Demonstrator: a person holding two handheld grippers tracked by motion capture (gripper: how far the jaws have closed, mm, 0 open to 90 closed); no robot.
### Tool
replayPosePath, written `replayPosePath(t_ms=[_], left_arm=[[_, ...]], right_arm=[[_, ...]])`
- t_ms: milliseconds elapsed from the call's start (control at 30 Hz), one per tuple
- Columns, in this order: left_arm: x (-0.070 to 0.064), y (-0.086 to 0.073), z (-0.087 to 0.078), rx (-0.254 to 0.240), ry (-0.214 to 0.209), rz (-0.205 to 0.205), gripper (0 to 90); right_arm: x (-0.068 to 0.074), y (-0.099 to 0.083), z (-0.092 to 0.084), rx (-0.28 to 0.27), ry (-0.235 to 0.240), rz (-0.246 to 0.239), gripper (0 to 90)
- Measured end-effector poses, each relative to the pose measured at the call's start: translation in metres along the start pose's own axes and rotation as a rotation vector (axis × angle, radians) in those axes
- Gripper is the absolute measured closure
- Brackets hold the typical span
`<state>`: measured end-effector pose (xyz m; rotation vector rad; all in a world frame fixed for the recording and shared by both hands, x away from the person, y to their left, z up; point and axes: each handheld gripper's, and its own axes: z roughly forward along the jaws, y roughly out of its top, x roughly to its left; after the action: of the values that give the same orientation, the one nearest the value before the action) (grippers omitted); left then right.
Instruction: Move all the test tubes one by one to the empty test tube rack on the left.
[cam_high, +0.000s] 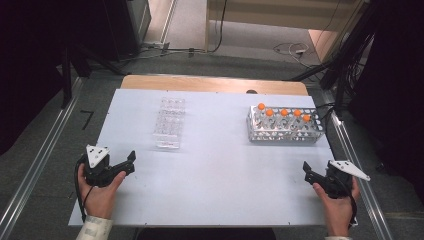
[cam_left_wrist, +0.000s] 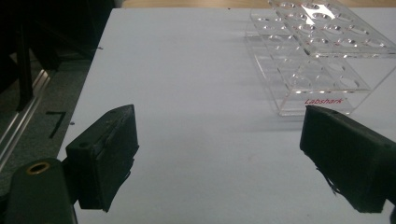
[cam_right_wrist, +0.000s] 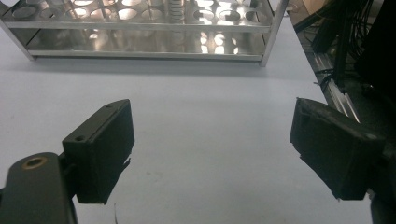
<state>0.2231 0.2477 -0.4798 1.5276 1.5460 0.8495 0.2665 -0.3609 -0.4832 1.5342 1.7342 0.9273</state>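
Fingers on both of my grippers stand released and spread wide, with nothing between the pads. Left gripper (cam_high: 131, 161) rests at the near left of the white table (cam_high: 215, 185); right gripper (cam_high: 306, 171) rests at the near right. Neither touches any object.

Ahead of my right gripper, at the far right of the table, stands a metal rack (cam_high: 285, 131) carrying five tubes with orange caps (cam_high: 284, 113), all upright in its far rows. In the right gripper view the rack (cam_right_wrist: 140, 28) shows shiny wire shelves and open holes; it lies well apart from my fingers (cam_right_wrist: 100, 149).

Ahead of my left gripper, far left of centre, stands a clear plastic rack (cam_high: 168, 122), its holes unfilled as far as I can tell. In the left gripper view that clear rack (cam_left_wrist: 322, 60) sits beyond my right-hand pad (cam_left_wrist: 345, 154), apart from it.

Assessment: the tubes are likely light, stiff, smooth-walled and slippery, possibly breakable if glass or thin plastic; material cannot be confirmed. Best hold is just below the cap, on the exposed upper wall, with a straight upward pull to clear the wire holes. Squeezing hard risks cracking; a loose pinch risks slippage. The clear rack is light and may slide if bumped.
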Motion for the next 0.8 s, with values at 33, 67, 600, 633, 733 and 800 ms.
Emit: replayPosePath(t_ms=[33, 67, 600, 633, 733, 800], left_arm=[[0.0, 0.0, 0.0, 0.0, 0.0, 0.0, 11.4], [0.001, 0.0, 0.0, 0.001, -0.004, -0.004, 11.4], [0.005, 0.0, 0.005, 0.011, -0.014, -0.025, 11.5], [0.005, 0.0, 0.006, 0.011, -0.017, -0.021, 11.5], [0.004, 0.0, 0.007, 0.019, -0.024, -0.016, 11.5], [0.003, 0.0, 0.008, 0.018, -0.029, -0.02, 11.5]], right_arm=[[0.0, 0.0, -0.001, -0.001, 0.004, 0.002, 12.6], [0.001, 0.001, -0.001, -0.005, 0.004, -0.001, 12.6], [-0.001, 0.008, 0.0, -0.02, 0.001, 0.0, 12.5], [-0.002, 0.01, 0.001, -0.025, -0.001, -0.001, 12.6], [-0.003, 0.012, 0.003, -0.03, 0.002, 0.006, 12.6], [-0.003, 0.014, 0.006, -0.031, 0.003, 0.001, 12.5]])
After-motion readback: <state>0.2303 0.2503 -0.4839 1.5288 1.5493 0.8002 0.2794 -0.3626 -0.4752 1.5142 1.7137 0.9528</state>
